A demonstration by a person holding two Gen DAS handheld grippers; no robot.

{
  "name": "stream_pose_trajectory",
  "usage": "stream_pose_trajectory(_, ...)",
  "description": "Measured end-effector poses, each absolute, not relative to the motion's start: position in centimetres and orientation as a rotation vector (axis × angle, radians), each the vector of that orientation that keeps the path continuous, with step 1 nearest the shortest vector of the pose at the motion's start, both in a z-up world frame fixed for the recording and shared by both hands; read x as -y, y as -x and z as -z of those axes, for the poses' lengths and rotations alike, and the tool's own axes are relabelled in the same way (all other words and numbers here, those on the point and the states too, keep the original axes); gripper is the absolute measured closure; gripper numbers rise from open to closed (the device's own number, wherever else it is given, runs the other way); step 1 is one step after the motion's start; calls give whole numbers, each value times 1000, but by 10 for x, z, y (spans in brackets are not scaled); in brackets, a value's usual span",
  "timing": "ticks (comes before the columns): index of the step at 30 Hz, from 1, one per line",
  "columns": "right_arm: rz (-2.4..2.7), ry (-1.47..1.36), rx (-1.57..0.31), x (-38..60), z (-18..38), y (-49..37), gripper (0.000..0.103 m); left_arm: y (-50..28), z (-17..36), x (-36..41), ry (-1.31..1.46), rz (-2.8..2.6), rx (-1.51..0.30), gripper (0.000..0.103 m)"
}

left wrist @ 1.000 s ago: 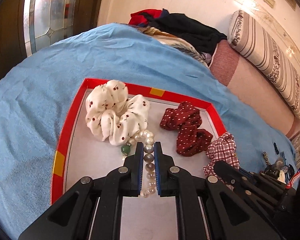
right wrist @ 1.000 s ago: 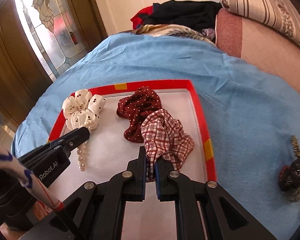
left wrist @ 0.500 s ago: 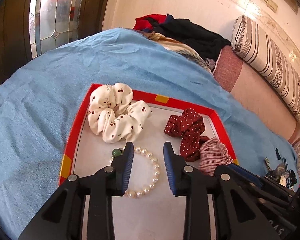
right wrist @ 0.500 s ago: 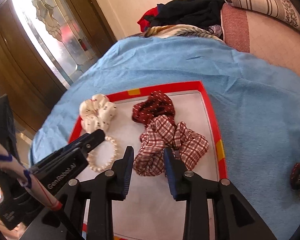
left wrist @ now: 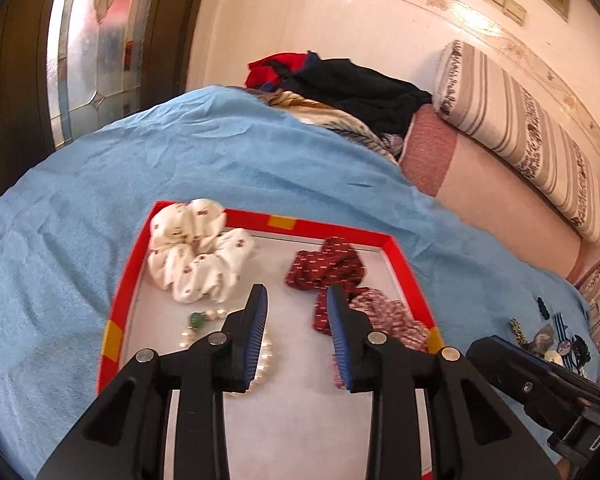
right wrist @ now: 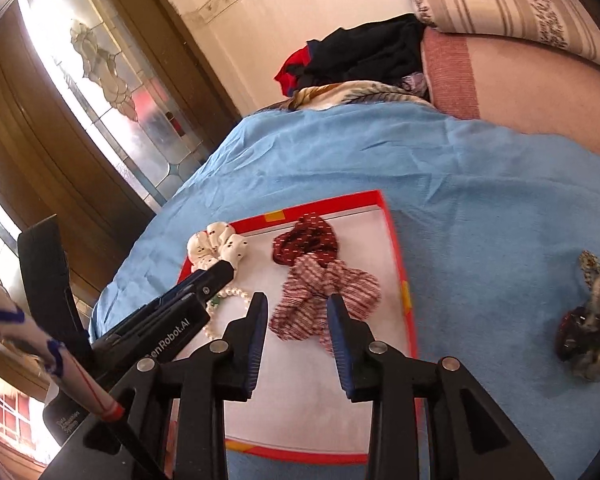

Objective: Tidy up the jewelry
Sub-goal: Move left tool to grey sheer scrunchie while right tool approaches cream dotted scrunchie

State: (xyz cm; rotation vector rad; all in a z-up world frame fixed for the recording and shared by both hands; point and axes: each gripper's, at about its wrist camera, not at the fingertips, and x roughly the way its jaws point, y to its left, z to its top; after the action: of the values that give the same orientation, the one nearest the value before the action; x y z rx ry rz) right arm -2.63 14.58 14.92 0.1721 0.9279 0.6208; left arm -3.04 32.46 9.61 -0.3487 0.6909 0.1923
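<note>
A red-rimmed tray (left wrist: 121, 292) (right wrist: 396, 256) lies on a blue blanket. In it are a white cherry-print scrunchie (left wrist: 196, 252) (right wrist: 216, 246), a dark red dotted scrunchie (left wrist: 328, 268) (right wrist: 308, 240), a red plaid scrunchie (left wrist: 388, 316) (right wrist: 328, 292) and a pearl bracelet (left wrist: 262, 364) (right wrist: 236, 293) with a green bead (left wrist: 197, 319). My left gripper (left wrist: 296, 300) is open and empty, raised above the bracelet. My right gripper (right wrist: 296, 308) is open and empty, raised above the plaid scrunchie.
More jewelry and hair pieces (left wrist: 552, 340) (right wrist: 588, 320) lie on the blanket right of the tray. Piled clothes (left wrist: 340, 84) and a striped bolster (left wrist: 520, 140) lie at the far side. A glass-panelled door (right wrist: 112, 80) stands to the left.
Both grippers opened, letting go of the pearl bracelet and the plaid scrunchie in the tray, then lifted up and back away from them.
</note>
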Motion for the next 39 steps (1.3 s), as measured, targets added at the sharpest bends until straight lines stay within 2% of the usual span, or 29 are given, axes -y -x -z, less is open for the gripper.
stream_pose_trajectory(16, -465, -318, -913, 20, -145, 50, 70, 20, -108, -211, 180, -14, -665, 73)
stream_pose_trajectory(19, -433, -325, -912, 50, -141, 56, 70, 24, -107, -181, 138, 46, -660, 70)
stream_pose_trajectory(21, -416, -335, -908, 68, -138, 59, 70, 27, -103, -166, 142, 101, -673, 66)
stream_pose_trajectory(28, -324, -489, -847, 154, -127, 54, 70, 36, -85, -137, 197, 206, -740, 66)
stream_pose_trajectory(39, -291, -660, -852, 204, -124, 38, 69, 42, -65, -80, 84, 235, -810, 66)
